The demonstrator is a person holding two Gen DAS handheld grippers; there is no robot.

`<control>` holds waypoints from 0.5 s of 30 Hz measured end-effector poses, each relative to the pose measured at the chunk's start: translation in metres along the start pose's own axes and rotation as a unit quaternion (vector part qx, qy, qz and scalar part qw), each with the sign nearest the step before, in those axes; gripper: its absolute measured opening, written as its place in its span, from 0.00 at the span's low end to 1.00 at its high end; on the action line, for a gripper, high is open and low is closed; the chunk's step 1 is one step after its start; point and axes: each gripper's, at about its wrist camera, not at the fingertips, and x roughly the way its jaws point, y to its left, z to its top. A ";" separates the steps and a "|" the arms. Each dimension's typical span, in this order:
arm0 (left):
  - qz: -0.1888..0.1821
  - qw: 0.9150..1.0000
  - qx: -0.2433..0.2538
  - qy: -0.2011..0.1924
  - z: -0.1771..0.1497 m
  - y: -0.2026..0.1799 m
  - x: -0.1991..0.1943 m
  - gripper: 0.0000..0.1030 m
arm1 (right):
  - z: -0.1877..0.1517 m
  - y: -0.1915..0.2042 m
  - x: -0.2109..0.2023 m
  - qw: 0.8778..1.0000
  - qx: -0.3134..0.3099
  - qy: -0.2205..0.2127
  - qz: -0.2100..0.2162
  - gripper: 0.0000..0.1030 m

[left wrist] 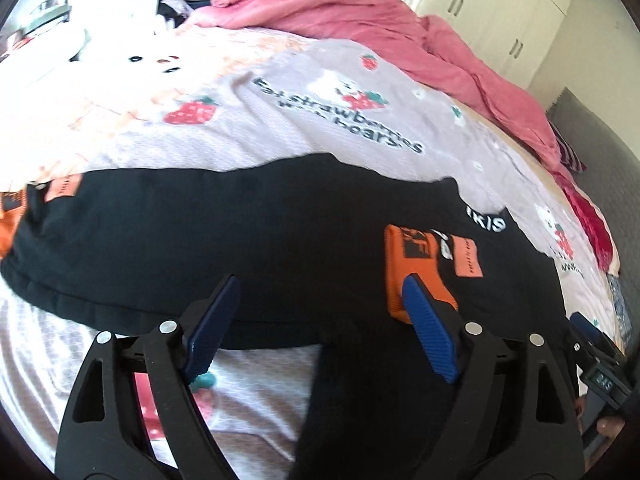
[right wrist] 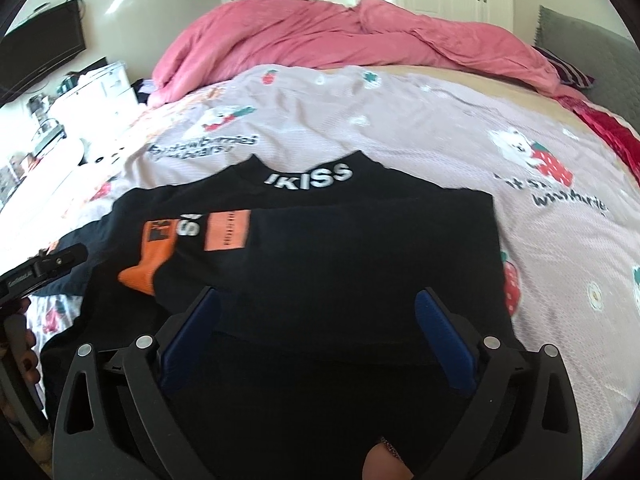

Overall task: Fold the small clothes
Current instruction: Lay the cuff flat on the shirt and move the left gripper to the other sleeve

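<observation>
A black garment (right wrist: 340, 248) is being kept spread on the strawberry-print bedsheet (right wrist: 420, 128), its collar at 12 o'clock from the right gripper (right wrist: 320, 316), whose jaws are being held wide apart over the cloth. The left gripper (left wrist: 320, 316) is likewise being held agape, nothing clamped; an orange cuff (left wrist: 416, 272) is lying at its 1 o'clock. A pink duvet (right wrist: 320, 32) is being seen bunched beyond.

Matt black cloth top (right wrist: 340, 248) on soft printed bedsheet (right wrist: 420, 128).
</observation>
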 end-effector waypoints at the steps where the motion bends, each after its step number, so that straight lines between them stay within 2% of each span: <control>1: 0.006 1.000 -0.003 -0.005 0.001 0.003 -0.002 0.76 | 0.001 0.005 0.000 1.000 -0.005 -0.001 0.003 0.95; 12: 0.057 0.997 -0.039 -0.037 0.002 0.037 -0.016 0.78 | 0.007 0.049 -0.003 0.999 -0.043 -0.011 0.029 0.96; 15: 0.072 0.995 -0.050 -0.048 0.003 0.044 -0.020 0.81 | 0.008 0.061 -0.003 0.998 -0.050 -0.013 0.035 0.96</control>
